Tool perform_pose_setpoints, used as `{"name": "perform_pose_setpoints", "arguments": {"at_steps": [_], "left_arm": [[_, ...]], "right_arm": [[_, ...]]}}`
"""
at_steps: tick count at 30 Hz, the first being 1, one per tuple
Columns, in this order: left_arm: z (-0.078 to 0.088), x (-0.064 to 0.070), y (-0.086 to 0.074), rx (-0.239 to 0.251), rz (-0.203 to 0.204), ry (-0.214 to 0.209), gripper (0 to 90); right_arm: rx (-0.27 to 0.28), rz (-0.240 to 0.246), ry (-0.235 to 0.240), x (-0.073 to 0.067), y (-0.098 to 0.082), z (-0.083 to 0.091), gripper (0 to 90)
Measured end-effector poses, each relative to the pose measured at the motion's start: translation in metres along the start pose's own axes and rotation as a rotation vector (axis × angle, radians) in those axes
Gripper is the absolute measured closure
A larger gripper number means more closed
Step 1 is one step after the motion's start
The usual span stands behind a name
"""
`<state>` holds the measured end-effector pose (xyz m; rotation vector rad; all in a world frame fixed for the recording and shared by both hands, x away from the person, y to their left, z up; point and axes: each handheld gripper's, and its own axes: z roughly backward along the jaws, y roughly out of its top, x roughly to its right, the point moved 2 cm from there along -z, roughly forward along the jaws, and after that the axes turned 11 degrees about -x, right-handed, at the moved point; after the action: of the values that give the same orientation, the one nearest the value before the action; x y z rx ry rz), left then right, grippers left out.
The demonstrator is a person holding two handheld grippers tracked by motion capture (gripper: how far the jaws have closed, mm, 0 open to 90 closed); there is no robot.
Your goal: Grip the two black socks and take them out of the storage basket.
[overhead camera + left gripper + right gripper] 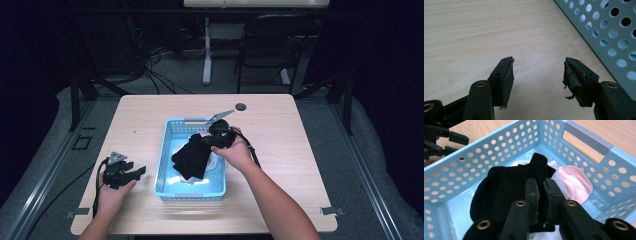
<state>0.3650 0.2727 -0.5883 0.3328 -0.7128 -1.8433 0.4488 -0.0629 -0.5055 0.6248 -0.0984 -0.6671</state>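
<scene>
The right hand-held gripper (541,195) pinches the black cloth (506,187) at frame centre, inside the basket (486,147). The cloth hangs lower left of it; the left hand-held gripper (537,75), spread, idles outside.

My left gripper (131,173) is all black, a chunky body with a small grey three-cornered plate (117,158) riding on top and a black cable (98,182) looping off its back end. In its own view the two black jaws are blocky bars with brass-ringed screw holes; their pads (508,81) are worn, the rubber on one frayed and peeling at the edge. My right gripper (541,192) has the same build: black jaws, brass eyelets along the links, scuffed pad faces, a grey pointed plate (220,117) and a black cable (251,149). Both my forearms are bare, no sleeves.
</scene>
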Motion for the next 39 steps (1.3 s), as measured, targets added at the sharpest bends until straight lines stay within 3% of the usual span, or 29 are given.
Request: {"name": "perform_pose_setpoints", "arguments": {"at_steps": [11, 20, 30, 39], "left_arm": [[0.0, 0.0, 0.0, 0.001, -0.002, -0.001, 41.1], [0.0, 0.001, 0.0, 0.001, -0.001, -0.003, 41.1], [0.0, 0.001, 0.0, 0.001, 0.0, -0.002, 41.0], [0.0, 0.001, 0.0, 0.001, 0.0, -0.002, 41.1]], "right_arm": [[0.028, 0.032, -0.002, -0.012, 0.002, 0.012, 86.3], [0.062, 0.065, -0.017, -0.023, 0.008, 0.037, 86.6], [0.133, 0.119, -0.066, -0.039, 0.024, 0.091, 86.7], [0.151, 0.13, -0.085, -0.047, 0.028, 0.12, 86.7]]}}
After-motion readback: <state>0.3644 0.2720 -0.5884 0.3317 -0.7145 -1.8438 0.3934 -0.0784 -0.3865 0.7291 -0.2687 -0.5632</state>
